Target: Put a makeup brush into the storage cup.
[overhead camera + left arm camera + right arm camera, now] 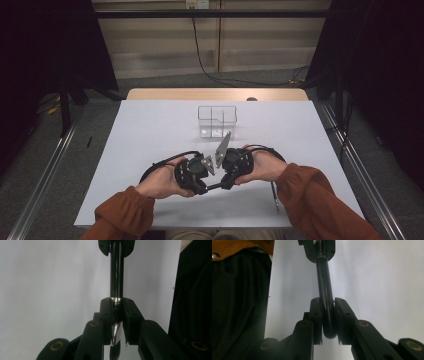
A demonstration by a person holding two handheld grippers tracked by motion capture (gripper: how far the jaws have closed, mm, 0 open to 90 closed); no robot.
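Beyond the claws, the white table (150, 130) ends in a wooden edge (215, 94), with grey floor (165, 80) behind it. A pale panelled wall (160, 45) stands farther back, a black cable (200, 55) hanging down it. Dark curtains (45, 50) flank both sides, and metal rails (45, 175) run along the floor.

- Pen (116, 277): glossy black barrel with a silvery tip.
- Left hand-held gripper (200, 184) and right hand-held gripper (224, 185): black, with grey plates.
- Table (150, 125): plain white.
- Box (216, 121) beyond both: clear.
- Sleeves (310, 192): rust brown.
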